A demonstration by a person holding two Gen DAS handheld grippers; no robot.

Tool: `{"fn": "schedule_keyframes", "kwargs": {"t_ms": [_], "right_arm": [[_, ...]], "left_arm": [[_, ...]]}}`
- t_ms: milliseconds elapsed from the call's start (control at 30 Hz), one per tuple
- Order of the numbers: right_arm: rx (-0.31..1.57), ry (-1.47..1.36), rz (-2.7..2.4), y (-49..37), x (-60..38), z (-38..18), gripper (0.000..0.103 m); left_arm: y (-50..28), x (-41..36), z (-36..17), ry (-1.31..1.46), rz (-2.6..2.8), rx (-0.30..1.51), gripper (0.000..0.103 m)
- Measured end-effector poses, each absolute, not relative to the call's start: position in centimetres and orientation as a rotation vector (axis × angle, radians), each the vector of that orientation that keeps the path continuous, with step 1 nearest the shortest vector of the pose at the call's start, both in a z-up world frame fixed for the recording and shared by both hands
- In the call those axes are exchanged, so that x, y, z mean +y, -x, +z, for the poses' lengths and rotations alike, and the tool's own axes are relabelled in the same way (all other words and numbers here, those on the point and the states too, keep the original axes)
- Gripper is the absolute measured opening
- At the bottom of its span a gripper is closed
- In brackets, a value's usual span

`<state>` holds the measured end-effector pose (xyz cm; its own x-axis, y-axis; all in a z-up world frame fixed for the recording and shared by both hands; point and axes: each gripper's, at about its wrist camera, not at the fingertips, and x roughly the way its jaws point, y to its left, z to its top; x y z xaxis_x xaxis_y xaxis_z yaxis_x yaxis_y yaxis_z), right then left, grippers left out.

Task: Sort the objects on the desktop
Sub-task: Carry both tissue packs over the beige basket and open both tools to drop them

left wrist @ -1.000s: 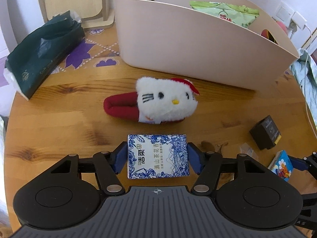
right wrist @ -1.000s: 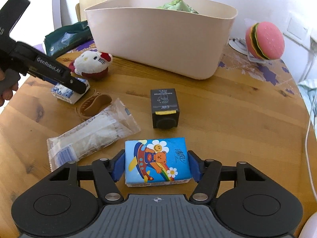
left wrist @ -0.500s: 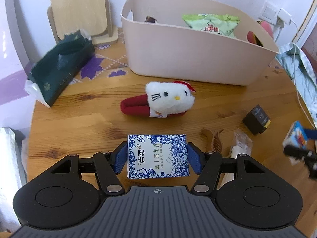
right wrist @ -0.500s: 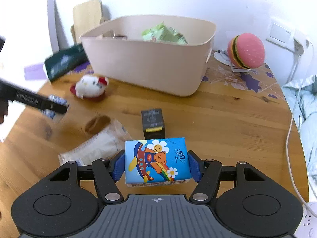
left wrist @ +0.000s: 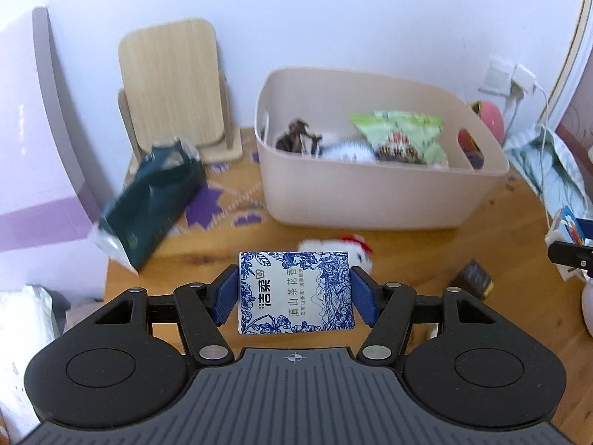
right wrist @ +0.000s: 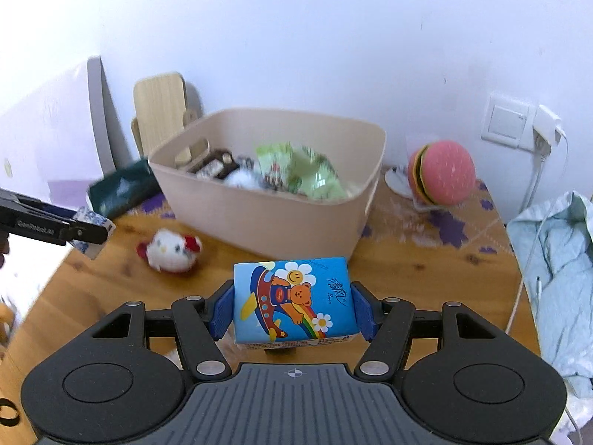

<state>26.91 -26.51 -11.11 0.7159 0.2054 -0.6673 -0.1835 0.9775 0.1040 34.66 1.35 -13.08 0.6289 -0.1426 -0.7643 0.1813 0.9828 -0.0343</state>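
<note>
The left gripper (left wrist: 294,293) is closed on a blue-and-white tissue pack (left wrist: 294,291), blue pads pressing its two short ends, so the pack's long axis runs across the jaws. The right gripper (right wrist: 292,302) clamps a cartoon bear tissue pack (right wrist: 292,300) the same way. Both packs hang clear above the wooden table (right wrist: 426,289).

The beige bin (left wrist: 370,200) sits ahead of each gripper: upper centre-right in the left wrist view, upper centre in the right wrist view. Its open mouth, already holding a green snack bag (left wrist: 400,137), lies just beyond both packs. The right gripper seems the nearer, though fisheye blur makes that uncertain. A plush cat toy (right wrist: 170,250) remains on the table, lower left of the bin.
</note>
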Motion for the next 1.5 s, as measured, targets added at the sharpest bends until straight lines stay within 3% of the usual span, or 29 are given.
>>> {"fn": "schedule_keyframes", "kwargs": {"t_ms": [833,1500], "right_arm": [[0.579,0.023,0.204,-34.9,-25.9,-5.9,0.062],[0.689,0.007,0.124,-43.4,-23.8,-9.2,0.062]], "left_arm": [[-42.7,-1.1,-7.6,-0.017,-0.194,0.710,0.064],[-49.3,-5.7,-12.6,-0.009,-0.233,0.812,0.064]]}}
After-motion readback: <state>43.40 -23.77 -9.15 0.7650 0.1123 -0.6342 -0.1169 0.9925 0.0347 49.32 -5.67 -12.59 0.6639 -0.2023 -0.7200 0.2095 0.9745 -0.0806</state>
